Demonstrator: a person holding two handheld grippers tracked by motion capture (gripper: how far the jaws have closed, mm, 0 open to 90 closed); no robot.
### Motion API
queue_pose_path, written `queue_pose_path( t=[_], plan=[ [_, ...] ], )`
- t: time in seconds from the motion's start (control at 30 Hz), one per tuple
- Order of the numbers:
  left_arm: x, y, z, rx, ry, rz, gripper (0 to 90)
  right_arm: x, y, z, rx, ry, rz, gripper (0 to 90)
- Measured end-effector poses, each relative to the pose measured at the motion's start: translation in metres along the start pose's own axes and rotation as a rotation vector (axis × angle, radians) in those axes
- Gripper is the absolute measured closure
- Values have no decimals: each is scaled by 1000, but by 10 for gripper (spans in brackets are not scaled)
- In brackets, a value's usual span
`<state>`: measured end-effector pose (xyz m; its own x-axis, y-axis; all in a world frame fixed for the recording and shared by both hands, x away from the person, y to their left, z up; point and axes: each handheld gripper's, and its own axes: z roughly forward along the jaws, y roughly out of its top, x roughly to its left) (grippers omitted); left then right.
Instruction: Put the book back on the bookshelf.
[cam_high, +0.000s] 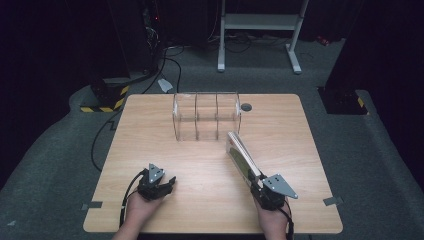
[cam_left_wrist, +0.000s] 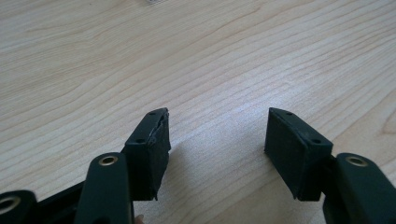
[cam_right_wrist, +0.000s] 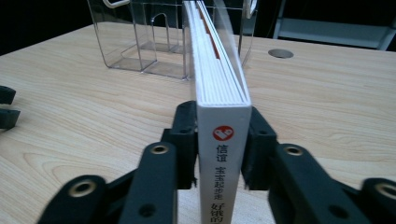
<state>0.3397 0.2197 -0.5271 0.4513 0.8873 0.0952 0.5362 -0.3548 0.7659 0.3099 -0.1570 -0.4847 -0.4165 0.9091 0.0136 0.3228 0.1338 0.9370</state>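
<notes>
step: carrying the book (cam_right_wrist: 219, 93) toward the clear organizer (cam_high: 206, 116), by my read
right hand-held gripper (cam_right_wrist: 219, 144): pinching the book at its spine end, pads on both covers
book: on edge, raised at a slant above the counter (cam_high: 150, 130), far end near the organizer's right compartment, not yet inside
left hand-held gripper (cam_left_wrist: 217, 135): spread, nothing between the jaws, low over bare counter
next: likely line the book up with one slot, keep it upright, slide in clear of the dividers
</notes>
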Motion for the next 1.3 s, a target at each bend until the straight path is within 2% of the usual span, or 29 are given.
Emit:
queue_pose_path(
  t=[0.1, 0.2, 0.3, 0.47, 0.57, 0.77, 0.87, 1.3],
  plan=[
    [0, 0, 0, 1, -2, 0, 401, 2, 2, 2, 10, -12, -13, 743],
    [0, 0, 0, 2, -3, -2, 401, 2, 4, 4, 10, -14, -2, 747],
    [0, 0, 0, 2, -12, -8, 401, 3, 8, 5, -5, -20, -11, 750],
    [1, 0, 0, 4, -31, -17, 401, 4, 19, 6, -12, -40, -38, 752],
    [1, 0, 0, 6, -40, -22, 401, 3, 26, 8, -19, -48, -37, 752],
    [3, 0, 1, 9, -53, -34, 397, 8, 48, 12, -43, -60, -56, 753],
    [3, 0, 1, 10, -54, -37, 396, 12, 59, 20, -52, -73, -74, 752],
    [3, 0, 1, 12, -53, -43, 391, 13, 86, 78, -51, -99, -49, 752]
  ],
)
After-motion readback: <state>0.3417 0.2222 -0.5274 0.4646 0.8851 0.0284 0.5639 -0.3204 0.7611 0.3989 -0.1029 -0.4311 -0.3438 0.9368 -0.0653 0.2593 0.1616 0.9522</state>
